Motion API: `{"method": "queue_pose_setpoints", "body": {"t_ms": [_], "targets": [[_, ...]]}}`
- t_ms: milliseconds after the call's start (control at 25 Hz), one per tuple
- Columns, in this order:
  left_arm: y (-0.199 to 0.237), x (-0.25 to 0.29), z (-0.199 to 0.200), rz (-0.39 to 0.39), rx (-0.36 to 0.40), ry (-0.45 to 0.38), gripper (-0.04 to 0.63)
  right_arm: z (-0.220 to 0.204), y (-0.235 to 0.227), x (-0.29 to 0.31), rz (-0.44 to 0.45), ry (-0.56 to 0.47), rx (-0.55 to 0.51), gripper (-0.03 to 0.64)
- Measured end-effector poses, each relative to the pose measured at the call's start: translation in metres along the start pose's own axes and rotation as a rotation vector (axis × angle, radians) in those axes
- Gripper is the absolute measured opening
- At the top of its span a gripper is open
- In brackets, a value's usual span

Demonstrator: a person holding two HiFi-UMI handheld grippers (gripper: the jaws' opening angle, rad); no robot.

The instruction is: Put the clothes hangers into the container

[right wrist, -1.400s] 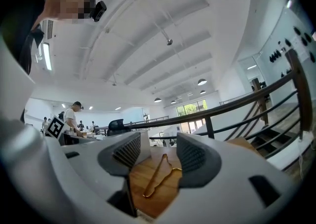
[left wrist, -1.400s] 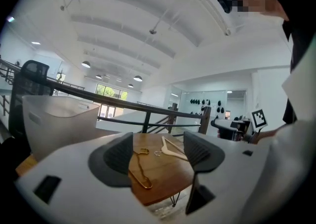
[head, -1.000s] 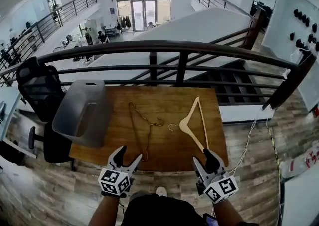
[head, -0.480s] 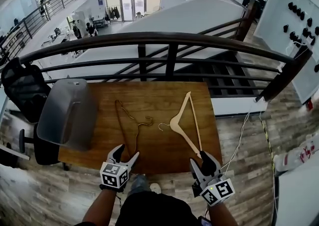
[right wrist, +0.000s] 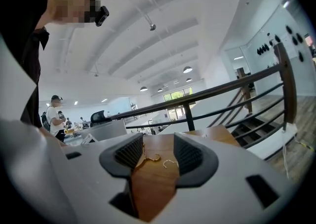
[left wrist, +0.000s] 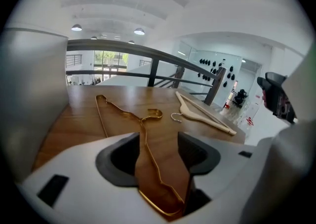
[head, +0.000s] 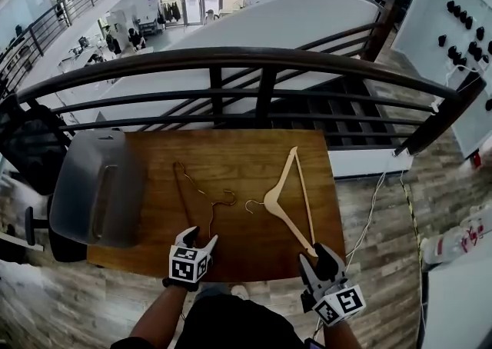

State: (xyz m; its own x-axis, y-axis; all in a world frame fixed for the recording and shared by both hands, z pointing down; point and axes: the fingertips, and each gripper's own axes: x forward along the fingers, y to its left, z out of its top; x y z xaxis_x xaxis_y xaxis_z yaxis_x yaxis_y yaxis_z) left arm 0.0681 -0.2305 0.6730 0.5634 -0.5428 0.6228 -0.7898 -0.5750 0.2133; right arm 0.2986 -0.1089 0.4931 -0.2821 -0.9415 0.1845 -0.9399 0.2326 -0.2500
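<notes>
The wooden table [head: 246, 147] stands with its far edge close under a dark metal railing [head: 261, 59]. Its right edge gives onto open plank floor, crossed only by a thin cable [head: 377, 201].

At the table's left end stands the grey container [head: 84, 186], its mouth turned toward the tabletop. It is well apart from both hangers. The gold wire hanger [head: 183, 194] lies flat left of the table's middle, with its hook pointing toward the centre. The wooden hanger [head: 275, 203] lies flat right of the middle, one arm running down to the front right corner. A strip of bare wood separates the two, and their hooks come near each other without touching.

The left gripper [head: 201, 237] sits at the table's front edge, left of centre. Its jaws are closing, still fairly wide, with the wire hanger's near corner lying between the pads (the wire rests on the wood, and neither pad presses on it yet).

The right gripper [head: 317, 257] is at the front right corner, just beside the wooden hanger's near tip. Its jaws are closing too, still a good way apart. Its own view shows only bare tabletop between the pads, so it holds nothing.
</notes>
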Motion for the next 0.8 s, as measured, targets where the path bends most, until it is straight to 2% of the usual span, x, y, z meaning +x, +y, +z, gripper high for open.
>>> {"method": "queue_pose_setpoints", "body": {"t_ms": [480, 800], "targets": [[0.011, 0.045, -0.029, 0.027, 0.001, 0.239, 0.207, -0.011, -0.022, 0.023, -0.018, 0.057, 0.034, 0.172], [0.018, 0.053, -0.042, 0.07, 0.026, 0.317, 0.176, -0.007, -0.026, 0.026, -0.023, 0.068, 0.039, 0.169]]}}
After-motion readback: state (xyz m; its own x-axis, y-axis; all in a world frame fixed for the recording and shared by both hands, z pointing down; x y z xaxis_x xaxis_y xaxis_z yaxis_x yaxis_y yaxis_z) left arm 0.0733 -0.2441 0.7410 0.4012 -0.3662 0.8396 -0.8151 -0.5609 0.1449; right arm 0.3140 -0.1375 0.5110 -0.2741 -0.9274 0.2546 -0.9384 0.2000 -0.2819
